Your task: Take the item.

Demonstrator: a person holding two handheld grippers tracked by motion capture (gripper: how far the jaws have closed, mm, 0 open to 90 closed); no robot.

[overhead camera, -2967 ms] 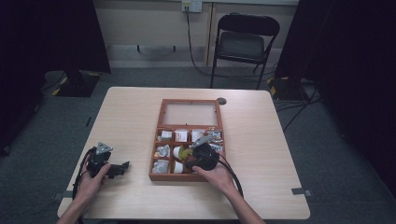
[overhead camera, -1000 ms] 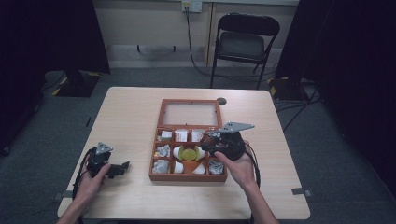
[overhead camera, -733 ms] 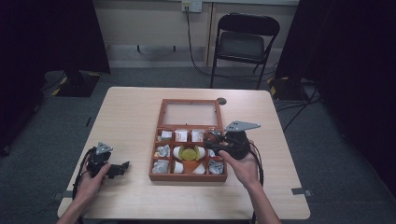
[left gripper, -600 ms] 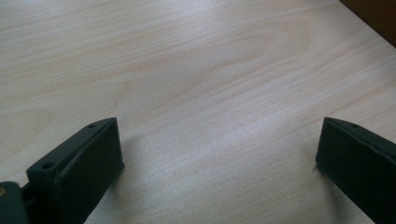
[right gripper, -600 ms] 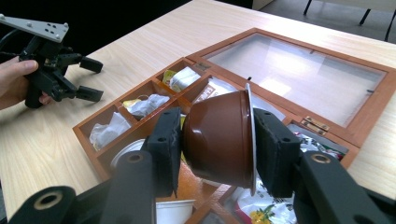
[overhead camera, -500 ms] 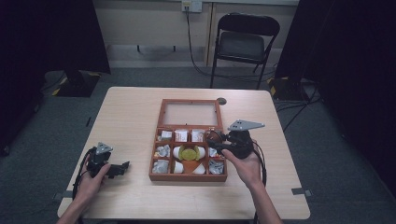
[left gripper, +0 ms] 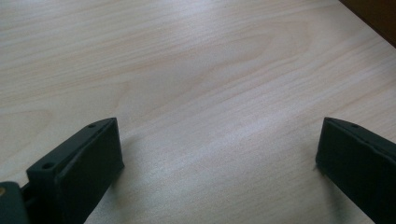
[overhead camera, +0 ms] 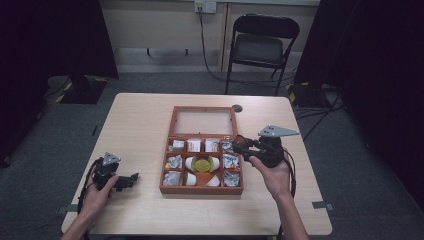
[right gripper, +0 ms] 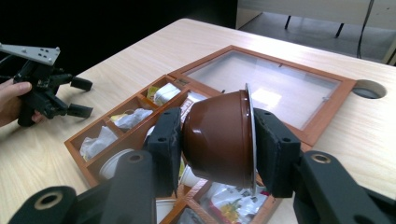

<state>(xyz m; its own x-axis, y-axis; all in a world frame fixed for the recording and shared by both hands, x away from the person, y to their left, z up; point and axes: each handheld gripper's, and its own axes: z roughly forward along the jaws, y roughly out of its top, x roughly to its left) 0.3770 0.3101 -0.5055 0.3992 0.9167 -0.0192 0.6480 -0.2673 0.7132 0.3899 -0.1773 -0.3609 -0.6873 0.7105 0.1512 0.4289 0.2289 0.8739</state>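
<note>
Item held: a brown, dome-shaped plastic coffee capsule with a thin silver rim (right gripper: 219,140). Your right gripper (right gripper: 217,140) pinches it between both black pads, one on the rounded base, the other on the flat rimmed face. In the high view that capsule (overhead camera: 239,143) hangs above the right edge of the open brown wooden compartment box with its glass-paned lid laid back (overhead camera: 172,150), at the top-right cell.

Left gripper (overhead camera: 131,179): jaws spread wide, nothing between them, resting on the pale wooden table (left gripper: 196,70), well apart from the box.

Risk one: the dome is smooth and curved, so it can squirt out sideways if you tilt or jerk your hand.

Risk two: a dropped capsule likely lands among the crumpled white wrappers (right gripper: 130,119) or rolls off the box edge onto the table.

Risk three: squeezing harder may dent the shell or buckle the rim.
</note>
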